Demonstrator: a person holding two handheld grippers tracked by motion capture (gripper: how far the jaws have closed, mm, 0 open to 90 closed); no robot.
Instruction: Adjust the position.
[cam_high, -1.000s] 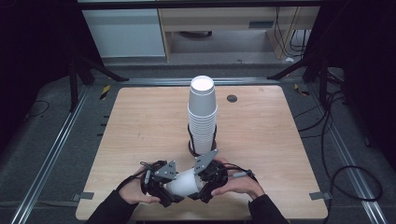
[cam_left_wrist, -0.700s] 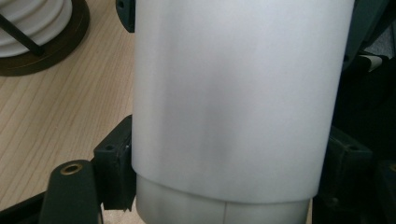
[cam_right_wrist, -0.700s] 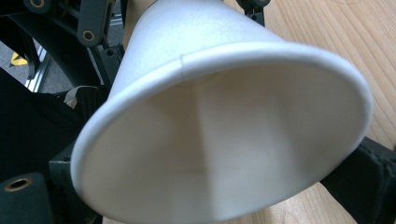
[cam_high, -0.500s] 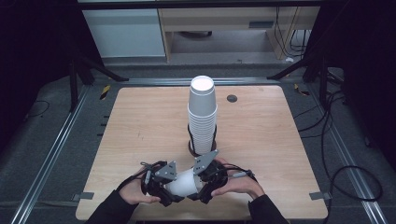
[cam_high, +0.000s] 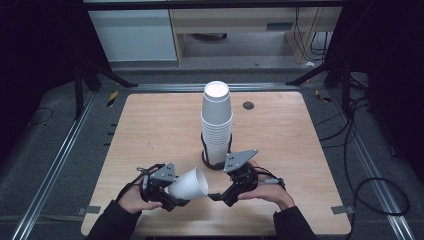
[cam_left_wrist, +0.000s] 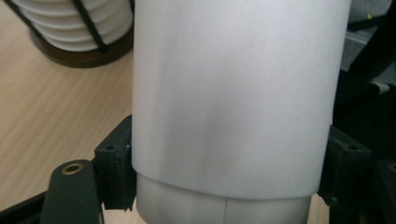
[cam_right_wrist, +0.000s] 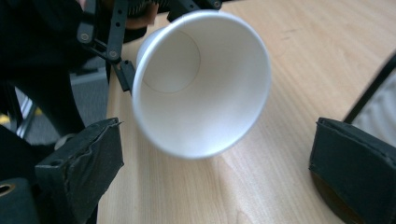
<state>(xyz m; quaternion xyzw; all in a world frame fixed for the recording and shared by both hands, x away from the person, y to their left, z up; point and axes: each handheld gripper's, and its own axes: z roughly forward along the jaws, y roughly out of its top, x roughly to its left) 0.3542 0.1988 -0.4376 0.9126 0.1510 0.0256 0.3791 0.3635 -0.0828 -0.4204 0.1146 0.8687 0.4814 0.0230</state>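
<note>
The left gripper (cam_high: 172, 192), its jaws just closed, clamps the white paper cup (cam_high: 189, 184); the right gripper (cam_high: 220, 196) has let go, jaws wide, so the handover looks done.

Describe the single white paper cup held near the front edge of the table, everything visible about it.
The plain white paper cup lies tilted on its side, above the light wooden table, its open mouth toward the right claw. It tapers to a narrow base, and its inside is empty and clean. The left claw is clamped on its lower wall, a black pad on either side. The right claw stands open, apart from the rim.
</note>
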